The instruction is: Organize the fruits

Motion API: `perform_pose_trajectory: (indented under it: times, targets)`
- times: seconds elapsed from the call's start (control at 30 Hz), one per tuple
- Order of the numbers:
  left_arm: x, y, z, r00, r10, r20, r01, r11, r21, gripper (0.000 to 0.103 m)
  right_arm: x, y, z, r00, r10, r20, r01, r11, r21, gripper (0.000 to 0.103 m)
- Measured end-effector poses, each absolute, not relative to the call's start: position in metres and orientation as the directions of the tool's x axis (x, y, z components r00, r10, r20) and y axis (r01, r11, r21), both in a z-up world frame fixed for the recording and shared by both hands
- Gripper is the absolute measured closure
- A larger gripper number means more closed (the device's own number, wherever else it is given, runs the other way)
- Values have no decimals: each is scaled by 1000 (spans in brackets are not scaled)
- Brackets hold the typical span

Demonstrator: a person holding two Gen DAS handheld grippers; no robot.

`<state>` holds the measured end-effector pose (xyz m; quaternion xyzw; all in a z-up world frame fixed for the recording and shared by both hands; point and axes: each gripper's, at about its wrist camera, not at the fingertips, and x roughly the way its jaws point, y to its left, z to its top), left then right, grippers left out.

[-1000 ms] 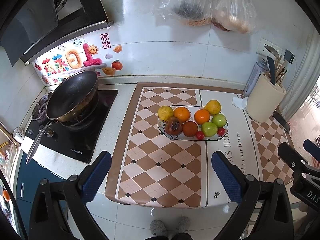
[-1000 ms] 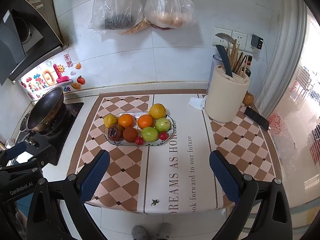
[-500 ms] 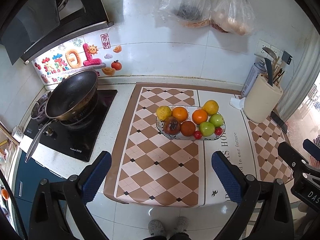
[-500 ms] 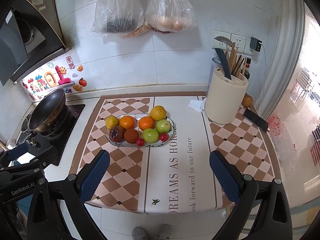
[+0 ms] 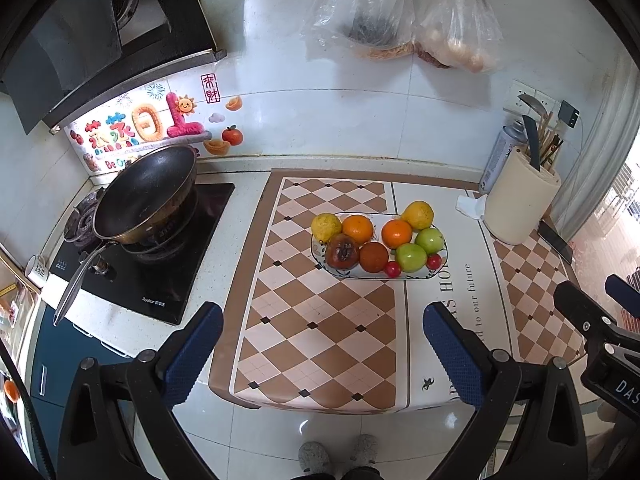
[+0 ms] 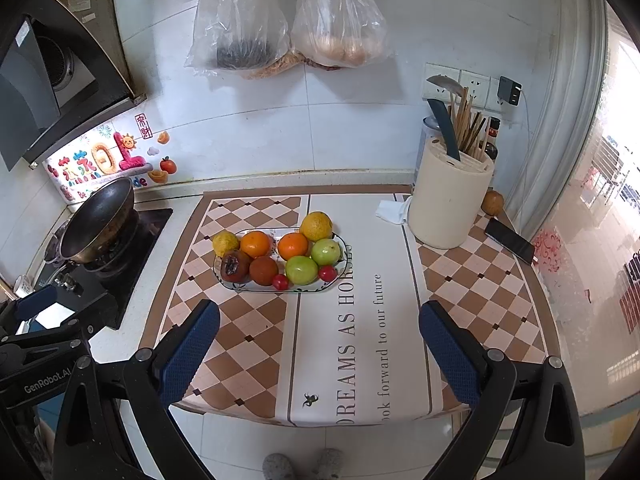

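Note:
An oval plate (image 5: pixel 443 258) (image 6: pixel 342 246) sits mid-counter on a checkered mat, holding several fruits: two lemons, two oranges (image 5: pixel 357 229) (image 6: pixel 256 244), two green apples (image 5: pixel 410 257) (image 6: pixel 301 269), a dark persimmon (image 5: pixel 341 251) (image 6: pixel 236 266), a brown fruit and two small red ones. My left gripper (image 5: pixel 322 330) is open and empty, held back from the counter's front edge, well short of the plate. My right gripper (image 6: pixel 319 330) is open and empty, at the same distance. Each gripper shows at the edge of the other's view.
A wok (image 5: pixel 146 196) (image 6: pixel 100 220) sits on the stove at left. A cream utensil holder (image 5: pixel 522 202) (image 6: pixel 450 198) with knives stands at right, a phone (image 6: pixel 509 240) beside it. Plastic bags (image 6: pixel 288 20) hang on the tiled wall. A small orange fruit (image 6: pixel 492 203) lies behind the holder.
Both grippers have drawn back and up from the counter; the plate looks smaller and farther. Both stayed open and empty.

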<state>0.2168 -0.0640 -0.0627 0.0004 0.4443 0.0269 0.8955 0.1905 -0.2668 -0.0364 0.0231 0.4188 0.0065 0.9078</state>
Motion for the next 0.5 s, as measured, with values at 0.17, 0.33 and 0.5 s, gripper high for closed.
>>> perform_pose_trajectory:
  times: [0.17, 0.33, 0.5]
  targets:
    - [216, -64, -63, 602, 45, -797, -44, 999, 24, 1, 189, -267, -35, 649, 29, -761, 7, 999, 44, 1]
    - [215, -65, -63, 601, 46, -798, -45, 999, 24, 1, 188, -267, -34, 648, 30, -761, 7, 999, 45, 1]
    - [215, -65, -63, 601, 45, -798, -46, 999, 21, 1, 187, -267, -34, 649, 30, -760, 6, 999, 44, 1]
